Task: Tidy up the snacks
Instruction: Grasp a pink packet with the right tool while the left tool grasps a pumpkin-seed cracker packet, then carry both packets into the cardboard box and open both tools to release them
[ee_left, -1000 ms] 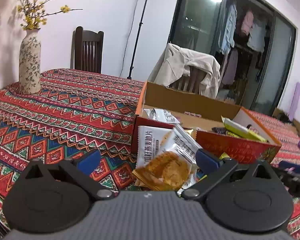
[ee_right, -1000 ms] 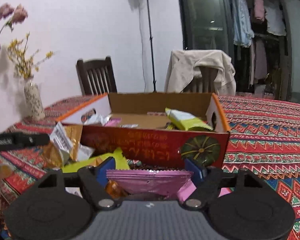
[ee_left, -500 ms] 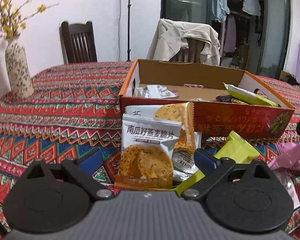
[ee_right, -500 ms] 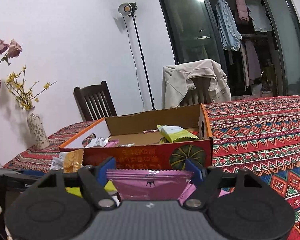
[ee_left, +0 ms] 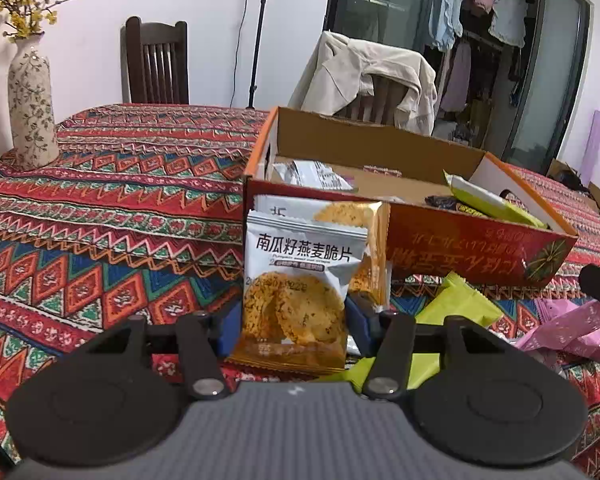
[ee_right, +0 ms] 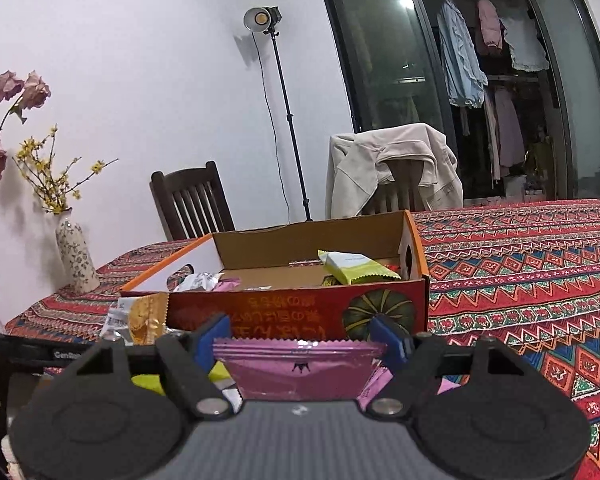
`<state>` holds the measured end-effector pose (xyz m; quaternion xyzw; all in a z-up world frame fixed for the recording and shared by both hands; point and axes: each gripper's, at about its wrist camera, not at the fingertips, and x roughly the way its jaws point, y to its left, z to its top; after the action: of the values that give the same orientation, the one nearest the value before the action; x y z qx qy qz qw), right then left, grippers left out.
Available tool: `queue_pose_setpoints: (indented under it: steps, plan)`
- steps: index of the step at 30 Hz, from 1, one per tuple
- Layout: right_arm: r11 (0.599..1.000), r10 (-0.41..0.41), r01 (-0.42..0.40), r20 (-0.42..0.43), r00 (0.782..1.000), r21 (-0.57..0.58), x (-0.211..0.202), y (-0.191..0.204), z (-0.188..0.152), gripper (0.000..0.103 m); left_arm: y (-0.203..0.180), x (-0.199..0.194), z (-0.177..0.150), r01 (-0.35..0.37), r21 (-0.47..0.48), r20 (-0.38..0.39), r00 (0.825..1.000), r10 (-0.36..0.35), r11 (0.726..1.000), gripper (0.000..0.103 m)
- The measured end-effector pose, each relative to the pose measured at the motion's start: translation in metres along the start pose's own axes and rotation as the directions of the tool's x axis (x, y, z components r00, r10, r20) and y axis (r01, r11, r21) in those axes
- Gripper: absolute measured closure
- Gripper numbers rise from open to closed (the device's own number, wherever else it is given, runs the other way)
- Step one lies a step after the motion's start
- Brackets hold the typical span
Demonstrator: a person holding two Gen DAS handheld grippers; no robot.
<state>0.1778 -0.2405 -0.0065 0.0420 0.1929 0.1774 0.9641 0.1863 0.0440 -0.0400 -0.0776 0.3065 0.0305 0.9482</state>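
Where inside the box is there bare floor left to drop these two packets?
The cardboard box has bare floor in its middle, between the white wrapper at its left end and the yellow-green packet at its right end. In front of the box it is crowded with loose packets; the tablecloth left of it lies bare up to the vase.

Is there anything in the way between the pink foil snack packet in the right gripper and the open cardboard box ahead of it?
Only the box's own red front wall stands between them. The pink foil snack packet, in the right hand-held gripper, sits lower than that wall's top edge, so it likely has to rise over it. Nothing else visible blocks the way.
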Motion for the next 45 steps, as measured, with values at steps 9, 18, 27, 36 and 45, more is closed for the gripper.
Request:
queue_pose_setpoints:
  steps: [9,18,27,36,45]
  plan:
    - [0.999,-0.016,0.016,-0.004,1.0,-0.034,-0.011,0.005,0.002,0.027,-0.004,-0.038,0.004,0.012,0.042,0.075,0.997,-0.015,0.999,0.048]
    - [0.998,-0.03,0.031,0.027,0.999,-0.06,-0.034,0.007,0.021,0.027,-0.023,-0.071,0.023,0.062,0.081,0.158,0.985,-0.075,0.995,0.048]
    - [0.997,-0.027,0.029,0.034,0.999,-0.072,-0.042,0.01,0.057,0.027,-0.039,-0.075,0.055,0.104,0.078,0.147,0.982,-0.114,0.992,0.048]
    - [0.996,-0.042,0.043,0.025,0.999,-0.073,-0.019,0.017,0.096,0.027,-0.049,-0.059,0.09,0.109,0.062,0.138,0.983,-0.117,0.992,0.048]
    - [0.997,-0.064,0.063,-0.007,0.998,-0.043,0.034,0.021,0.128,0.027,-0.056,-0.023,0.113,0.088,0.01,0.114,0.99,-0.088,0.996,0.048]
